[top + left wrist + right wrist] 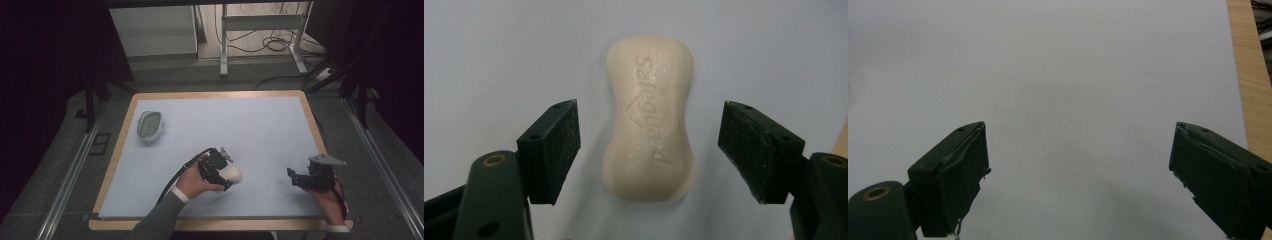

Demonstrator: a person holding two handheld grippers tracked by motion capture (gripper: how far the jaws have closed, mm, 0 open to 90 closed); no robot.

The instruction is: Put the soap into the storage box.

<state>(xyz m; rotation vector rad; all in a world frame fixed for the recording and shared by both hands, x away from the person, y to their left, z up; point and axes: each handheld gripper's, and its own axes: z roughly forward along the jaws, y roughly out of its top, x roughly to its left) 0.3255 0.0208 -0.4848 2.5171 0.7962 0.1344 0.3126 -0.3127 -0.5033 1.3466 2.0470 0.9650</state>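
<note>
Table [260,125]: soap [650,120] between apart jaws; dish [150,125] probably distant.

In the high view, the near part of the soap bar [233,174] is covered by the left gripper [220,172], and its embossed lettering is too small to be read. The contents of the soap dish [149,125] cannot be resolved. In the right gripper view, the right gripper [1075,175] is cut off by the bottom edge.
</note>
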